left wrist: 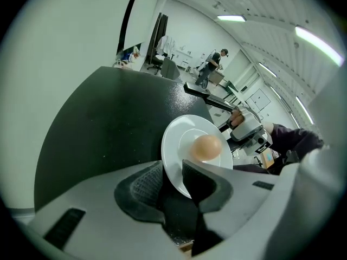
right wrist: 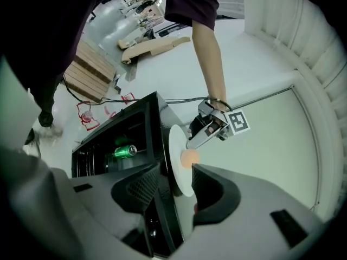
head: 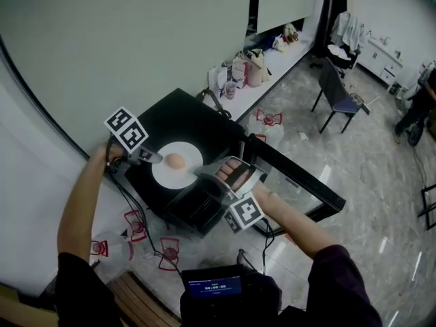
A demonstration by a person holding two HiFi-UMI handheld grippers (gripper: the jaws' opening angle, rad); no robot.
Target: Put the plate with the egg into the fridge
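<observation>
Hand-held grippers, left (head: 157,157) and right (head: 204,177), open, straddle one plate (head: 178,176) (one egg (head: 175,160)).

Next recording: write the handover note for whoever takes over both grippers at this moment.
Left gripper: jaws apart at the rim of the plate, no grip yet.
Right gripper: jaws apart at the opposite rim, empty.
The plate with the egg lies on top of the fridge; a green can is inside.
Done: the fridge door is open.
Left: grip the plate, keep it level, set it inside.
</observation>
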